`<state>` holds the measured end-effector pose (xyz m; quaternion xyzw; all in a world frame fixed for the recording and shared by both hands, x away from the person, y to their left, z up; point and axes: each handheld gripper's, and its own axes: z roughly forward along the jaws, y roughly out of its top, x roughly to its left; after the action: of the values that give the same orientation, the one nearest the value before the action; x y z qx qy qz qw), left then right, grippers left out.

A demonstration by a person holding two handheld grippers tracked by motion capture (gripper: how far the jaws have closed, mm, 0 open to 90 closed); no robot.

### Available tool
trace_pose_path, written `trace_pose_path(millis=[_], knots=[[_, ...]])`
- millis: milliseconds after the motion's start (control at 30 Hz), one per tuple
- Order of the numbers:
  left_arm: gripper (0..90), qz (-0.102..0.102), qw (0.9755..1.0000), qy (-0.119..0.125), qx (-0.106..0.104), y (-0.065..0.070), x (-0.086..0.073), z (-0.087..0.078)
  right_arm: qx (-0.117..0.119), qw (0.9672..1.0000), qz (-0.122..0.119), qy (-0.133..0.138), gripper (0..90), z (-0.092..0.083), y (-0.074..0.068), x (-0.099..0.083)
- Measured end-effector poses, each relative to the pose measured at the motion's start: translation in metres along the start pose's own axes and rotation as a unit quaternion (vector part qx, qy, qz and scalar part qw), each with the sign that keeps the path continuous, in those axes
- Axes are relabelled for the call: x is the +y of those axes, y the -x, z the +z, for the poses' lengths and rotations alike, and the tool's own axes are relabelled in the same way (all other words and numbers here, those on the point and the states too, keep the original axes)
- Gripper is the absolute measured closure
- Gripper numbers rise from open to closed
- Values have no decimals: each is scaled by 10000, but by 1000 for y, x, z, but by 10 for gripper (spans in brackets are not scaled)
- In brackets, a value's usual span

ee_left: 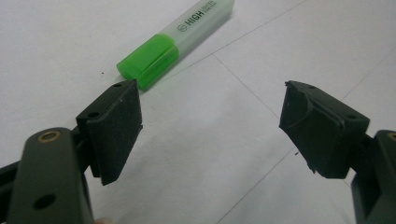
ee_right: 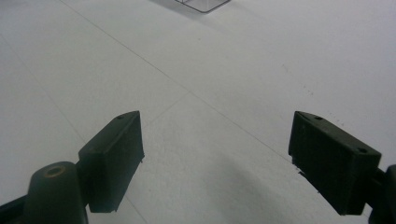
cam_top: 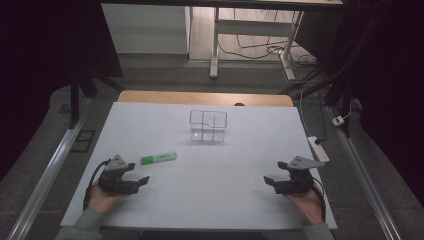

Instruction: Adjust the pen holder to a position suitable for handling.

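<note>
A green highlighter (cam_top: 158, 158) lies flat on the white sheet (cam_top: 240, 150), left of centre. Its green cap (ee_left: 148, 60) and clear barrel appear close ahead in the left gripper view. My left gripper (cam_top: 143, 179) rests near the front left, just short of the highlighter, open with nothing between its jaws (ee_left: 210, 126). A clear plastic box (cam_top: 208, 125) with compartments stands toward the back middle; its corner (ee_right: 201, 4) shows at the top of the right gripper view. My right gripper (cam_top: 268, 181) rests at the front right, open and holding nothing (ee_right: 215, 158).
The white sheet covers a wooden table (cam_top: 205, 97). A power strip (cam_top: 318, 148) with a cable lies off the table's right edge. Metal rails (cam_top: 50, 172) run along both sides, and desk legs (cam_top: 215, 50) stand behind.
</note>
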<state>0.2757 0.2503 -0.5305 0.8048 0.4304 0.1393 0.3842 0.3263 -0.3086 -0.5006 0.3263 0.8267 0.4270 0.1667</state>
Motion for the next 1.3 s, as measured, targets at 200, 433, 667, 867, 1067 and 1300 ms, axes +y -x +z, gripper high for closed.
trace_pose_path(millis=[200, 433, 667, 867, 1067, 1300], knots=[[208, 16, 10000, 24, 3, 1, 1, -1, 23, 10000, 7, -78, 178, 2, 1, -1], [209, 39, 10000, 57, -15, 2, 1, -4, 13, 10000, 29, -66, 184, 1, 0, -1], [211, 61, 10000, 73, -18, 2, 2, -5, -34, 10000, 41, -73, 186, 2, 0, -3], [214, 75, 10000, 55, -31, 2, 5, -3, -8, 9999, 46, -135, 189, 3, 0, -4], [217, 153, 9999, 56, -13, 3, 9, -5, 12, 9999, 87, -117, 189, 3, 1, -6], [218, 343, 9994, -2, -34, 5, 23, -11, 13, 9998, 92, -147, 189, 2, 1, -6]])
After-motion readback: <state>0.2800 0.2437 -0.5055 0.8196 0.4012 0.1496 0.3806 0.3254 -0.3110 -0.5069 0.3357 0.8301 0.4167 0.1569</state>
